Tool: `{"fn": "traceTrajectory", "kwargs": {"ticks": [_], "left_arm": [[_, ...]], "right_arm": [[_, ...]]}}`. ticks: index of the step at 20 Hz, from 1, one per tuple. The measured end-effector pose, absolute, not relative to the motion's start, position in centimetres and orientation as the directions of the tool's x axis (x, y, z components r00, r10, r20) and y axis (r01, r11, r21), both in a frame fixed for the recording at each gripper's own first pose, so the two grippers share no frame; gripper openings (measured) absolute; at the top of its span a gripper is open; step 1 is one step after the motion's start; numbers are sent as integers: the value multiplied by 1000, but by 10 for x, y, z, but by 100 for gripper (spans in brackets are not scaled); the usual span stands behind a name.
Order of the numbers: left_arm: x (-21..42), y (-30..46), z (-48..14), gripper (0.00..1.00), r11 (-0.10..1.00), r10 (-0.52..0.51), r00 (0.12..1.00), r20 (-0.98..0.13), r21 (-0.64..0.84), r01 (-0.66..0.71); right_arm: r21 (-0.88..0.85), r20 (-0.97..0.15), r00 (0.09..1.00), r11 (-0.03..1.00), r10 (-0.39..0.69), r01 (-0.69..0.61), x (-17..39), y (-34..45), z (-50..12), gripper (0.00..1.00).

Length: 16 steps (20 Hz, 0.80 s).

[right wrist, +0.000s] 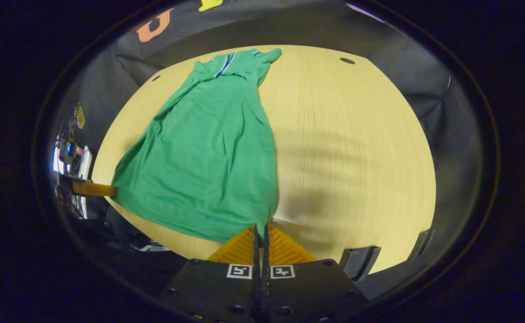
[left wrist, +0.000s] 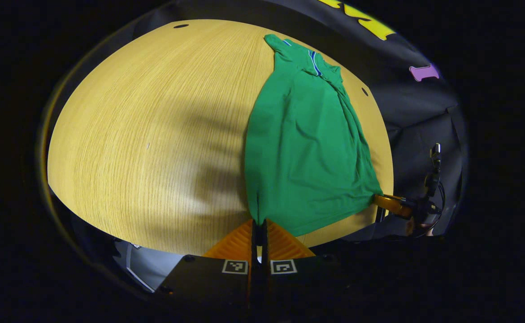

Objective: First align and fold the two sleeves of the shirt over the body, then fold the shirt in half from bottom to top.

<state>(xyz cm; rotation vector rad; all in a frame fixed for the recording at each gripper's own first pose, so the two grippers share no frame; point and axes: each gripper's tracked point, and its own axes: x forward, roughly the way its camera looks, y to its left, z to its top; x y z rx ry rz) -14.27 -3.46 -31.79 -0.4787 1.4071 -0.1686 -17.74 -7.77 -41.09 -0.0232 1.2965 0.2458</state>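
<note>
A green shirt (left wrist: pixel 302 148) (right wrist: pixel 208 152) lies lengthwise on the wooden table (left wrist: pixel 154 134) (right wrist: pixel 356 143), its blue-and-white trimmed collar (left wrist: pixel 314 63) (right wrist: pixel 223 65) at the far end. The body looks narrow, with the sleeves drawn in over it. My left gripper (left wrist: pixel 259 225) is shut on one bottom corner of the hem near the table's front edge. My right gripper (right wrist: pixel 261 229) is shut on the other bottom corner. The right gripper (left wrist: pixel 390 202) shows far off in the left gripper view, and the left gripper (right wrist: pixel 95 189) in the right gripper view. The hem is stretched between them.
Small dark holes (left wrist: pixel 180 25) (right wrist: pixel 347 60) mark the tabletop near its far edge. A dark bracket-like object (right wrist: pixel 361 262) sits at the front edge. Pale equipment (left wrist: pixel 143 264) lies below the table's near edge. Black cloth walls surround the table.
</note>
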Motion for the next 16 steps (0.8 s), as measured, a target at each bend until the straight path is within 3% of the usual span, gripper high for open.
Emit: {"fn": "traceTrajectory", "kwargs": {"ticks": [4, 5, 8, 10, 16], "left_arm": [[-115, -30, -281, 4, 889, -402, 207, -892, -434, -146], [-128, -42, -308, 4, 886, -406, 221, -887, -442, -143], [-78, -32, -263, 0, 875, -417, 265, -869, -463, -140], [-64, -31, -260, 4, 883, -407, 291, -866, -454, -115], [-2, -22, -221, 4, 894, -393, 387, -834, -446, -53]], "right_arm": [[129, -941, 282, 968, 189, -216, -165, -75, -390, 3], [127, -936, 296, 969, 188, -213, -160, -76, -385, 0], [135, -921, 336, 970, 199, -204, -140, -77, -367, 0], [133, -908, 367, 969, 203, -207, -125, -79, -353, 0], [120, -855, 475, 971, 208, -208, -63, -80, -308, 0]]}}
